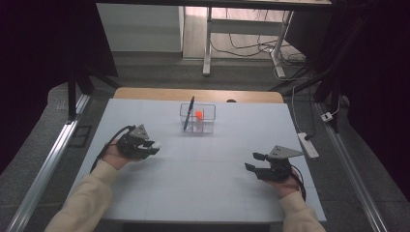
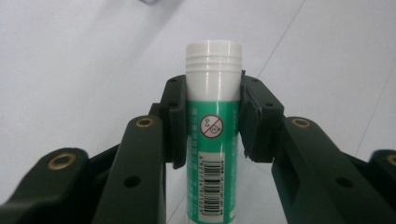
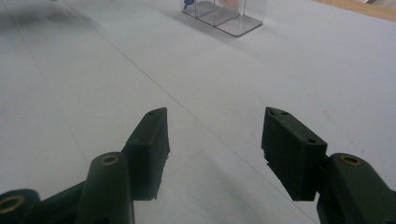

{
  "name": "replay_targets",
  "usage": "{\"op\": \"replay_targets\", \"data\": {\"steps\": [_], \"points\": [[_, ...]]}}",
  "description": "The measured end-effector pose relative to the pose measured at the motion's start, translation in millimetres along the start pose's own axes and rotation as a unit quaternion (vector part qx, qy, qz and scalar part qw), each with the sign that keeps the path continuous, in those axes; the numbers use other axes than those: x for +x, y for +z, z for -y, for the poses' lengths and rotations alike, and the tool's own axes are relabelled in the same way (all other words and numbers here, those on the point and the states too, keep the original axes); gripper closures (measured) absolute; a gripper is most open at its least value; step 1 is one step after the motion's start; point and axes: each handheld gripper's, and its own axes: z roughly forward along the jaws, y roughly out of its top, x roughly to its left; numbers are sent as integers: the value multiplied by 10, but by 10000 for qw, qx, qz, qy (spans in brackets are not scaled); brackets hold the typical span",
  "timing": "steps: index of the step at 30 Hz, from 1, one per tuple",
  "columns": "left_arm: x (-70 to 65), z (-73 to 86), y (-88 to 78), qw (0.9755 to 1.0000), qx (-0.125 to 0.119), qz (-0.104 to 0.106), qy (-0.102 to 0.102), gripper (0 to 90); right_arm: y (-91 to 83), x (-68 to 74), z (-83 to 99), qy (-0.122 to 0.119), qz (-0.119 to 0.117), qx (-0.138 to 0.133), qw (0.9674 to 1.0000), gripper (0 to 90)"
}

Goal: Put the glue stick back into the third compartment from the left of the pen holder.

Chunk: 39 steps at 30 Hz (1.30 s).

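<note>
Your left hand-held gripper (image 2: 214, 121) is clamped on a glue stick (image 2: 214, 140): both black pads press flat against the sides of its round green barrel, and the ribbed white cap sticks out beyond the jaw tips. The barrel is smooth plastic with a printed barcode and a small red warning mark. In the high view your left hand-held gripper (image 1: 153, 146) sits over the left part of the pale, matte desk (image 1: 203, 169), with the white cap end showing at its jaws. Your right hand-held gripper (image 3: 212, 140) has its jaws well apart, with bare desk between its blocky black pads. A clear, boxy organizer (image 1: 209, 126) stands far across the desk, well apart from both.
</note>
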Motion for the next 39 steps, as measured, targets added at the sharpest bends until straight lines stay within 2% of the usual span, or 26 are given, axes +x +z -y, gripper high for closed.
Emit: {"op": "replay_targets", "data": {"steps": [3, 9, 18, 30, 39], "points": [[-8, 4, -30, 9998, -178, 19, -95, 648, 2, 2, -1, -7, -1, 18, 10000, 415], [-24, 5, -65, 9991, -384, 73, -174, 648, 9, 6, 0, -9, -9, 4, 10000, 414], [-65, -18, -95, 9959, -785, 203, -406, 648, 16, 14, -2, -32, -25, 21, 10000, 414], [-111, -101, -49, 9930, -1023, 290, -523, 648, 29, 25, -6, -36, -42, 27, 10000, 415], [-117, -288, 3, 9906, -1209, 290, -568, 647, 30, 24, -6, -36, -43, 25, 10000, 415]]}}
